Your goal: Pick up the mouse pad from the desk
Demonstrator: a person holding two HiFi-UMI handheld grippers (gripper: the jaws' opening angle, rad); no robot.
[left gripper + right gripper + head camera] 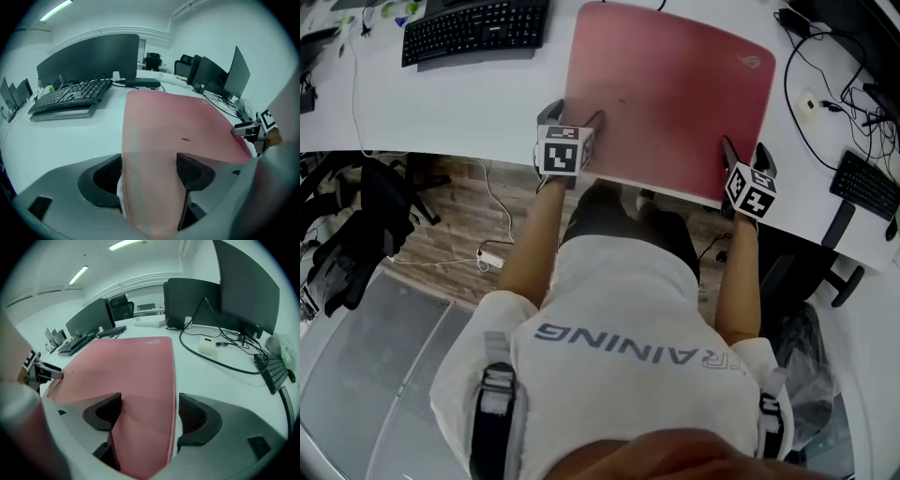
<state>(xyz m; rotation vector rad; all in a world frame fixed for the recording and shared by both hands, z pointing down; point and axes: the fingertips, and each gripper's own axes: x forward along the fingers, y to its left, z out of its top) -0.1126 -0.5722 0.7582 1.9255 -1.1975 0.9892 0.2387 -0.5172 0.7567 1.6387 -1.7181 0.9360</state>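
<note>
The left gripper (149, 168) is spread wide and holds nothing. The pad's (670, 94) near-left corner lies between its jaws, unclamped. The right gripper (150, 413) is equally wide and empty, with the pad's near-right corner between its jaws. The pink pad lies flat on the white desk (478, 94), right of the keyboard (476, 30), and its near edge seems to overhang the desk's rim. Taking both near corners at once likely keeps a large, floppy sheet from sagging or sliding when lifted.
</note>
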